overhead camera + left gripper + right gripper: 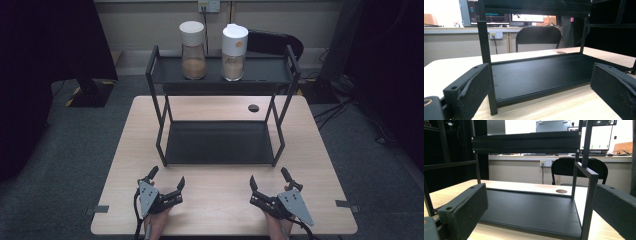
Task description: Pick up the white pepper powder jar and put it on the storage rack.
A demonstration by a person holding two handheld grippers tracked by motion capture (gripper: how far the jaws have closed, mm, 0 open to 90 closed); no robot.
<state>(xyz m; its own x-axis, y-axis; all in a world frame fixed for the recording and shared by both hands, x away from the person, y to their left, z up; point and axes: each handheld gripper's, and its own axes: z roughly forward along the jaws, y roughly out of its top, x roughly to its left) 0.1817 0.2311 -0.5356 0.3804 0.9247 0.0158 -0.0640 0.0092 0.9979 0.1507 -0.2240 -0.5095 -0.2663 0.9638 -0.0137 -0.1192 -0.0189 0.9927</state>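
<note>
We start at the left, where our left tool (167,179) rests low over the near edge of the tabletop (125,150), jaws spread wide and holding nothing. In the left gripper view the rack's near-left post (486,67) stands just ahead between the jaws, so any forward reach from here should lift first and clear that post and the top rail.

Moving across, the black two-tier rack (220,145) sits mid-tabletop with its bottom shelf bare. On its top shelf, toward the back, stand the two jars nearest to our work: the left jar (193,50), round white lid and brown contents, and just beside it, apart by a small gap, the right jar (234,52), with a white pour-style lid. Both look upright.

At the right, our right tool (269,181) mirrors the left, released and empty, in front of the rack's near-right post (587,202).

We judge the step to be the opening reach. To do it well we should rise above the top rail, approach each jar level, and close on the glass body below the lid, keeping one jar from knocking the other.
</note>
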